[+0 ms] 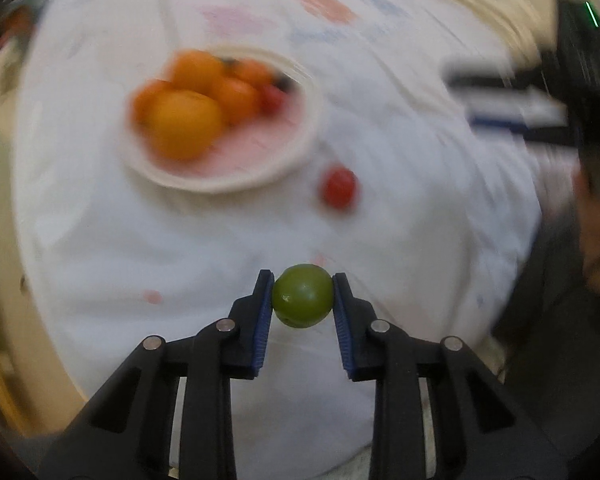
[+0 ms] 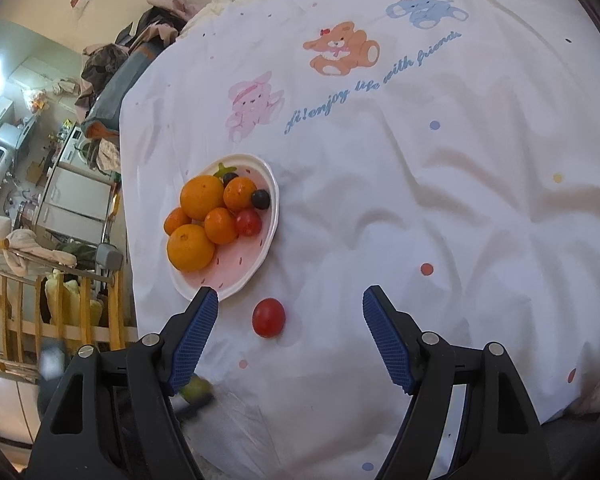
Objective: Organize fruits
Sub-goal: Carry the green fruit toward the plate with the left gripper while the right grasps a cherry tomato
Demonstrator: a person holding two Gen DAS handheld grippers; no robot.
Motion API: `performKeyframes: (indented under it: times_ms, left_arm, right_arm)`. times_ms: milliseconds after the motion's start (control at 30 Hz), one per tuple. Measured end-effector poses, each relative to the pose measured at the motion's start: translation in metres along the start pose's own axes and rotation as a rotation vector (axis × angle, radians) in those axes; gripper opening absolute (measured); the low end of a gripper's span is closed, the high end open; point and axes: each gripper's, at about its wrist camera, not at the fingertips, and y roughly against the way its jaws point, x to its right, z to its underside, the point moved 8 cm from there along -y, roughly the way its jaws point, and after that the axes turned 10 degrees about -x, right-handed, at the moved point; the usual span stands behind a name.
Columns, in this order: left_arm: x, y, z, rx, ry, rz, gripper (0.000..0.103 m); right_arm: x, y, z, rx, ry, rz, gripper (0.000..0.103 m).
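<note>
My left gripper (image 1: 302,295) is shut on a green grape (image 1: 302,295) and holds it above the white sheet. Ahead to the left stands a white plate (image 1: 300,148) with several oranges (image 1: 184,124) and a small red tomato (image 1: 271,98). A loose red tomato (image 1: 339,186) lies on the sheet to the right of the plate. My right gripper (image 2: 290,312) is open and empty, with the loose tomato (image 2: 268,317) between its fingers, nearer the left one. The plate (image 2: 270,228), oranges (image 2: 191,247) and two dark grapes (image 2: 261,199) show ahead. The green grape (image 2: 196,388) shows blurred by my left finger.
The fruit lies on a white sheet (image 2: 420,208) printed with cartoon bears. The bed's left edge drops to a wooden rail (image 2: 60,312) and a cluttered room. A dark object (image 1: 580,80) stands at the right in the left wrist view.
</note>
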Motion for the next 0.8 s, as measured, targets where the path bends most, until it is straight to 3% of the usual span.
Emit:
performKeyframes:
  times_ms: [200,300,600,733,800]
  left_arm:
    - [-0.061,0.015,-0.016,0.080,0.245,-0.046,0.025]
    - [-0.078,0.019,-0.017,0.098,0.324,-0.032,0.025]
    - [-0.082,0.015,-0.017,0.118,0.366,-0.015,0.025]
    - [-0.084,0.015,-0.017,0.122,0.375,-0.003,0.025]
    - [-0.084,0.014,-0.017,0.122,0.373,-0.001,0.025]
  right_arm:
    - [-0.017,-0.031,0.005,-0.088,0.051,0.007,0.076]
    - [-0.031,-0.054,0.008,-0.142,0.117,0.052,0.066]
    - [-0.041,-0.109,0.018,-0.240,0.218,0.172,0.045]
    - [-0.038,-0.112,0.019,-0.245,0.231,0.188,0.033]
    - [-0.037,-0.109,0.020,-0.247,0.226,0.174,0.033]
